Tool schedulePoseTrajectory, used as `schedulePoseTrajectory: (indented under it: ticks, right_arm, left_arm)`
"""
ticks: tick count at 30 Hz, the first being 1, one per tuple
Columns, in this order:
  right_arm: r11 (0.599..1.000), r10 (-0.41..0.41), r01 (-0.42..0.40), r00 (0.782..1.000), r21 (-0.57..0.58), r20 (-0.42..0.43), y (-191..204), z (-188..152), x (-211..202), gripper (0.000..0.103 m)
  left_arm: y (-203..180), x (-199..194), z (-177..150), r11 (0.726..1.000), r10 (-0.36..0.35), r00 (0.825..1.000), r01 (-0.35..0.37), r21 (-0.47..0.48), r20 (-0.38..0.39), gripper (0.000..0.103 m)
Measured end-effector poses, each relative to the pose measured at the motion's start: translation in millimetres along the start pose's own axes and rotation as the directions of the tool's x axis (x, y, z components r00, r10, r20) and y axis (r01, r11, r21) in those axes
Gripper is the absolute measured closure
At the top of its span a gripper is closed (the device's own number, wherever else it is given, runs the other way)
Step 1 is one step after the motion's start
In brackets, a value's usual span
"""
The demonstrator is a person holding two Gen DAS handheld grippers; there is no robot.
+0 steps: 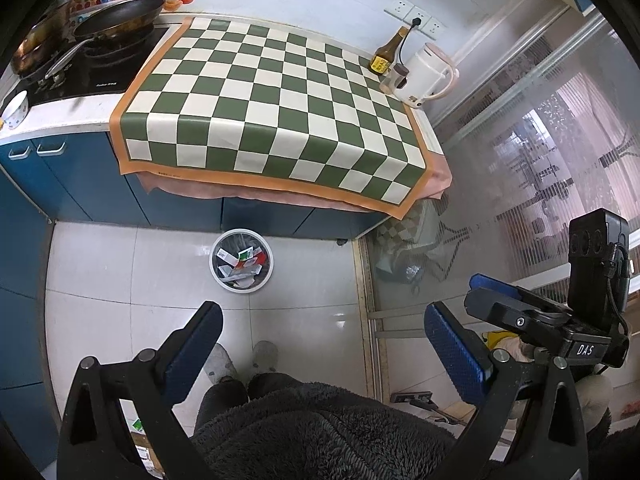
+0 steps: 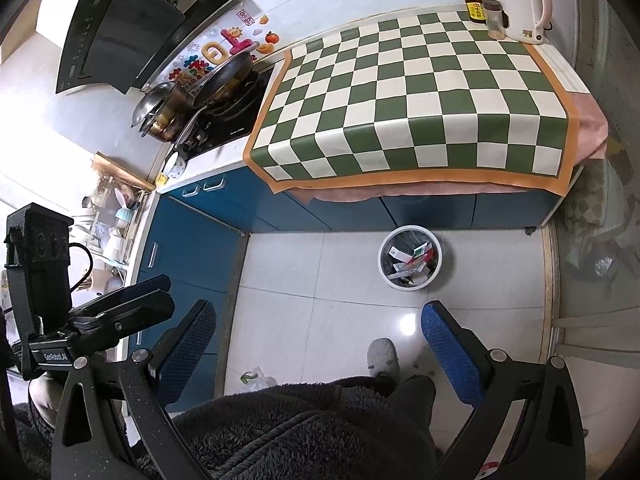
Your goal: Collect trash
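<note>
Hovering above the floor, the left hand-held gripper (image 1: 322,344) and the right hand-held gripper (image 2: 318,340) both gaped wide and empty. Wrappers already filled the white trash bin (image 1: 241,260) by the blue cabinets. The checkered table (image 1: 272,96) looked cleared; a crumpled plastic bag (image 2: 258,380) on the floor possibly remained.

A counter (image 1: 72,114) was covered by a green-and-white checked cloth (image 1: 280,104). At its far right corner a brown bottle (image 1: 390,50), a small jar (image 1: 394,78) and a white kettle (image 1: 428,76) were grouped together. On the tiled floor (image 1: 120,280) a white bin (image 1: 241,260) holding trash (image 1: 240,262) was set.
</note>
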State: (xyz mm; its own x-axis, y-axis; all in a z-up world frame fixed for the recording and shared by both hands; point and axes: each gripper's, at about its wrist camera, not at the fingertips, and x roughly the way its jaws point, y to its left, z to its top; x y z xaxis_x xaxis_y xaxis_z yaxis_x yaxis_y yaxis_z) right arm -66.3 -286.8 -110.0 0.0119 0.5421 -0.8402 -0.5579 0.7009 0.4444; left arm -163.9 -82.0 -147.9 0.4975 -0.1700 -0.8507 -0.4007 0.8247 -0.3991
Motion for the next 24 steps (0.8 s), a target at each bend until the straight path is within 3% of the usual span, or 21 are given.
schedulePoseTrajectory:
  ticks: [24]
  right_arm:
    - [1.000,0.001,-0.001,1.000,0.003,-0.001,-5.6,0.4,-1.5,0.000]
  left_arm:
    - [-3.2,-3.7,8.6,1.000,0.002,1.000,-0.002,0.026,0.009,0.000]
